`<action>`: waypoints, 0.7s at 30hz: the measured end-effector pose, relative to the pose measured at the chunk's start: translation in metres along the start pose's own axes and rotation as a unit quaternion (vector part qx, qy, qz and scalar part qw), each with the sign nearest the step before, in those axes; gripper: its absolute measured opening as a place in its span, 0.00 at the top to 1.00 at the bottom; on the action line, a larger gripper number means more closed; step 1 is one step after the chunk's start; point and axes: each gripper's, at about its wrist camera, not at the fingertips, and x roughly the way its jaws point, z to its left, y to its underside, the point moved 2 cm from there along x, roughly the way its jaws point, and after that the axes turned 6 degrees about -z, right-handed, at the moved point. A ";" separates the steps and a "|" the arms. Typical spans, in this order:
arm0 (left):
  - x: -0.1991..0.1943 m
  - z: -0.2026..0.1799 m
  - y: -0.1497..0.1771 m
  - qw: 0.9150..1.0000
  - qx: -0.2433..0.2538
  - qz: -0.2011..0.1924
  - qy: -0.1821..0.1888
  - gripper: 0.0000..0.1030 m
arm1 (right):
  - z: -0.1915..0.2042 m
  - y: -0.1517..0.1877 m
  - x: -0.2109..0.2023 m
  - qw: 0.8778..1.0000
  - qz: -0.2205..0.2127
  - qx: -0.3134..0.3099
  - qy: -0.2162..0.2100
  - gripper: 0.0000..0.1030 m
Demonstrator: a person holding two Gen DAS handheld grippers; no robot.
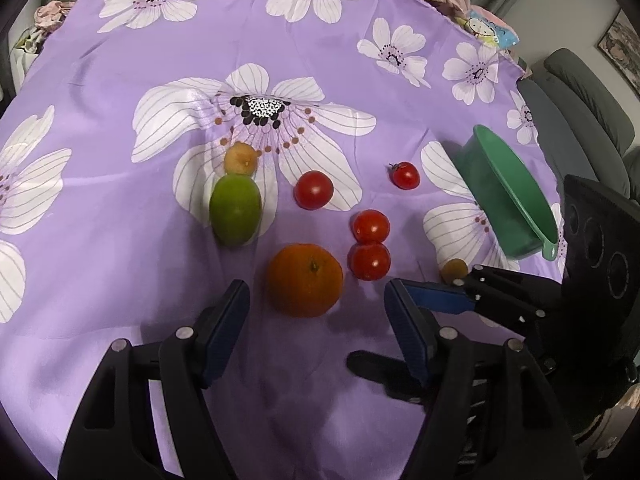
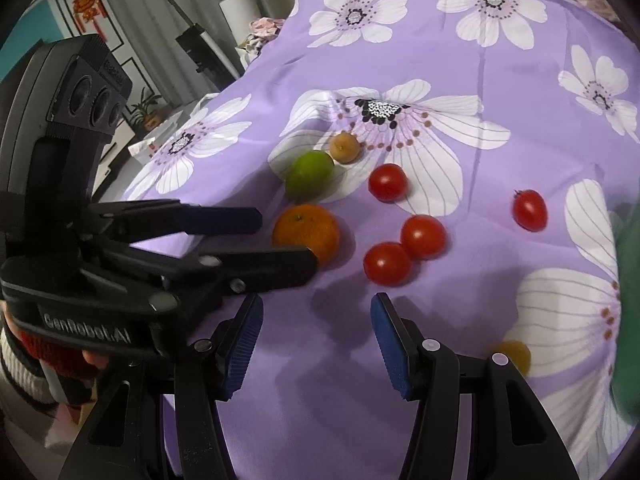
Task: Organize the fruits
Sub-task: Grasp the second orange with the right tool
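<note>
The left gripper (image 1: pixel 316 312) stands wide apart and holds nothing; its blue pads flank open cloth, with the orange (image 1: pixel 305 280) lying just ahead at twelve o'clock, between the fingertips but not touched by them. The right gripper (image 2: pixel 316 322) is likewise spread wide and empty, hovering over the purple flowered cloth (image 2: pixel 500 80), with the left tool crossing its view from nine o'clock.

In the left wrist view, two tomatoes (image 1: pixel 370 244) sit touching each other at one o'clock from the orange. Another tomato (image 1: pixel 314 190) lies further out at twelve o'clock, and a stemmed tomato (image 1: pixel 405 175) sits apart at one o'clock. The green lime (image 1: pixel 235 210) rests at eleven o'clock from the orange, with a small tan fruit (image 1: pixel 240 159) touching its far end. A second small tan fruit (image 1: pixel 454 270) lies at three o'clock, just beside the right gripper's fingertip. The green bowl (image 1: pixel 516 184), tilted on its side in this view, stands at two o'clock near the cloth's edge. A grey sofa (image 1: pixel 580 92) shows beyond it.
</note>
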 end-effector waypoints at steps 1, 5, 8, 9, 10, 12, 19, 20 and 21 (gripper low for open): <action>0.001 0.000 -0.001 1.000 0.000 0.001 0.000 0.33 | 0.000 -0.002 0.003 1.000 0.001 0.002 -0.003 0.45; 0.005 0.001 -0.004 1.000 0.000 0.004 -0.001 0.36 | 0.001 -0.007 0.014 1.000 0.005 0.003 -0.014 0.45; 0.007 0.004 -0.006 1.000 -0.004 0.006 0.003 0.41 | 0.003 -0.010 0.019 1.000 0.008 0.001 -0.016 0.45; 0.008 0.004 -0.007 1.000 -0.002 0.007 0.002 0.44 | 0.003 -0.011 0.021 1.000 0.009 0.000 -0.016 0.45; 0.009 0.004 -0.007 1.000 0.001 0.008 0.001 0.48 | 0.003 -0.012 0.022 1.000 0.010 -0.001 -0.016 0.45; 0.010 0.003 -0.006 1.000 0.006 0.010 0.001 0.51 | 0.003 -0.014 0.024 1.000 0.012 -0.004 -0.015 0.45; 0.013 0.007 -0.008 1.000 0.005 0.012 0.006 0.58 | 0.002 -0.020 0.035 1.000 0.021 -0.016 -0.013 0.45; 0.013 0.008 -0.008 1.000 0.004 0.012 0.008 0.58 | 0.003 -0.021 0.036 1.000 0.021 -0.019 -0.013 0.45; 0.013 0.009 -0.008 1.000 0.003 0.012 0.009 0.58 | 0.003 -0.022 0.037 0.999 0.021 -0.021 -0.013 0.45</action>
